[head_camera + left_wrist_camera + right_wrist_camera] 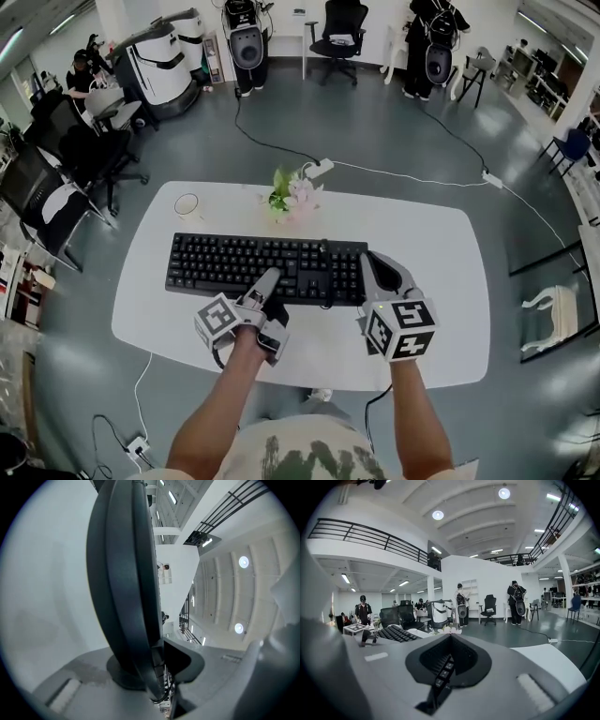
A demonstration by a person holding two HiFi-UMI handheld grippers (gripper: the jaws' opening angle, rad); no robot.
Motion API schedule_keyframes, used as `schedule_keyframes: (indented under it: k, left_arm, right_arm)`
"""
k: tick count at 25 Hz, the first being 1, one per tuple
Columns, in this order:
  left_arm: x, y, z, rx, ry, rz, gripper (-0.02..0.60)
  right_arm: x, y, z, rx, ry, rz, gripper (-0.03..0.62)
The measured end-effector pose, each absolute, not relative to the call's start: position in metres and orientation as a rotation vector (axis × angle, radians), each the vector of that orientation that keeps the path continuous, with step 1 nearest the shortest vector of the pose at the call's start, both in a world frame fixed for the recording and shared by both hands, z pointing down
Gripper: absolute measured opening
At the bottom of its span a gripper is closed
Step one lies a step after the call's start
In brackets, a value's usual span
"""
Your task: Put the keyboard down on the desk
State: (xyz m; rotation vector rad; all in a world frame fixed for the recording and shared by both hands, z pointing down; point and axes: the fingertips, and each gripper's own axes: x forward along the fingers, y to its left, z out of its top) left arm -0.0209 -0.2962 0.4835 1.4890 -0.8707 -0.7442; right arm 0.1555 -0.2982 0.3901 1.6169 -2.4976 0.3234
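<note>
A black keyboard lies level along the middle of the white oval table; whether it rests on the top or hangs just above it I cannot tell. My left gripper is shut on its near long edge, a little right of centre. In the left gripper view the keyboard stands edge-on and runs between the jaws of the left gripper. My right gripper is shut on the keyboard's right end. In the right gripper view, keys sit between the jaws of the right gripper.
A white cup and a small pot of flowers stand on the table behind the keyboard. A cable with a power strip runs over the grey floor. Office chairs stand at the left, and people and machines at the back.
</note>
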Motion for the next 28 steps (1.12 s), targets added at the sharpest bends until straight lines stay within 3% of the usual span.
schedule_keyframes:
  k: [12,28]
  left_arm:
    - [-0.008,-0.307,0.480,1.516,-0.896,-0.733,0.095]
    - [-0.058,-0.325,0.492,1.497,-0.822,-0.721,0.095]
  right_arm:
    - [0.162,-0.314,0.392,1.571,-2.538,0.349,-0.002]
    - [0.110,-0.320,0.389,1.652,-2.467,0.306,-0.002]
